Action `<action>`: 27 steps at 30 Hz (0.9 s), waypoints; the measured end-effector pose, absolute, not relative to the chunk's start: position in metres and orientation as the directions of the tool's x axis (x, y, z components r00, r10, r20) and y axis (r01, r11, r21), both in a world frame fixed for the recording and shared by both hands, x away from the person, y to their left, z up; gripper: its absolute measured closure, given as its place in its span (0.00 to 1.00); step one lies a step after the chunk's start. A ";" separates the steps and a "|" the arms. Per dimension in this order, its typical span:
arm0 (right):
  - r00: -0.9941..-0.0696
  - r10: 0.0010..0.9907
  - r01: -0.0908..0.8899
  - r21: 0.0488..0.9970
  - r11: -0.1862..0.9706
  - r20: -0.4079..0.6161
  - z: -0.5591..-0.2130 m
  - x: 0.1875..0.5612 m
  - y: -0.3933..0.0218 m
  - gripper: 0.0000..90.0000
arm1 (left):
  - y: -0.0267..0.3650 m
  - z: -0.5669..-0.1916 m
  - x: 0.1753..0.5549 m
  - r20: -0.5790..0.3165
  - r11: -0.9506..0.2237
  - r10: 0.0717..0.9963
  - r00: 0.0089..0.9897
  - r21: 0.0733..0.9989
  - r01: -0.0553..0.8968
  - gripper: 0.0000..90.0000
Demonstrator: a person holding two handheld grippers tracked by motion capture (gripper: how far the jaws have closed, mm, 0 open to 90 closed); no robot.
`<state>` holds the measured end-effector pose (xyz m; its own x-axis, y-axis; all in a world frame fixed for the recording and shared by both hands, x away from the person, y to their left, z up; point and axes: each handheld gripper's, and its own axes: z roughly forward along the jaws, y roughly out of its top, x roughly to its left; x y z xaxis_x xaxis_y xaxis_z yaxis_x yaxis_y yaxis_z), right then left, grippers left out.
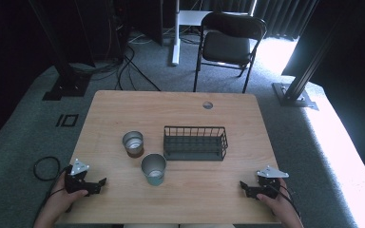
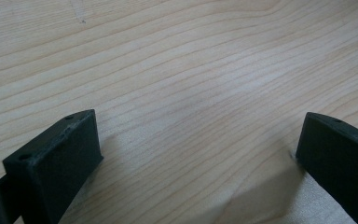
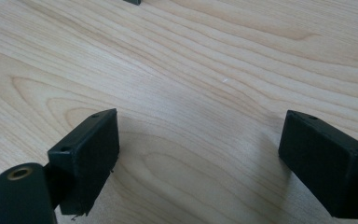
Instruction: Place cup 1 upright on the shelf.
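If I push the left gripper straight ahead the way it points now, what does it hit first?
Probably the teal cup. The left gripper, jaws open and empty, rests at the table's near left edge pointing right across bare wood. Its line may pass just in front of the cup; depth is unclear.

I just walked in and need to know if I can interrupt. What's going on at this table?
Nothing is being handled yet. A person rests a hand at each near corner of the wooden table, holding the left tongs and right tongs, both open and empty, pointing inward. Ahead of them stand two metal cups, a teal cup nearest and a brown cup behind it, with an empty black wire basket beside them. All three are untouched.
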<state>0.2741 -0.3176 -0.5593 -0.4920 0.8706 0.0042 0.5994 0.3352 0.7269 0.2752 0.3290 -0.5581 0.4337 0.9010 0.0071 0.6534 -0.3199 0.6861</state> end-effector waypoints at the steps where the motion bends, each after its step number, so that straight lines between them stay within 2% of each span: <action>1: -0.488 0.873 0.601 0.727 0.332 0.005 -0.559 0.274 -0.317 0.14 | 0.329 -0.558 0.275 0.007 -0.320 0.901 0.434 0.686 0.653 0.00; 11: -0.483 0.876 0.603 0.727 0.329 0.004 -0.559 0.273 -0.316 0.14 | 0.329 -0.558 0.275 0.007 -0.320 0.901 0.434 0.686 0.654 0.00; 27: -0.544 0.839 0.566 0.747 0.349 0.020 -0.555 0.274 -0.296 0.14 | 0.329 -0.558 0.275 0.007 -0.320 0.901 0.434 0.686 0.654 0.00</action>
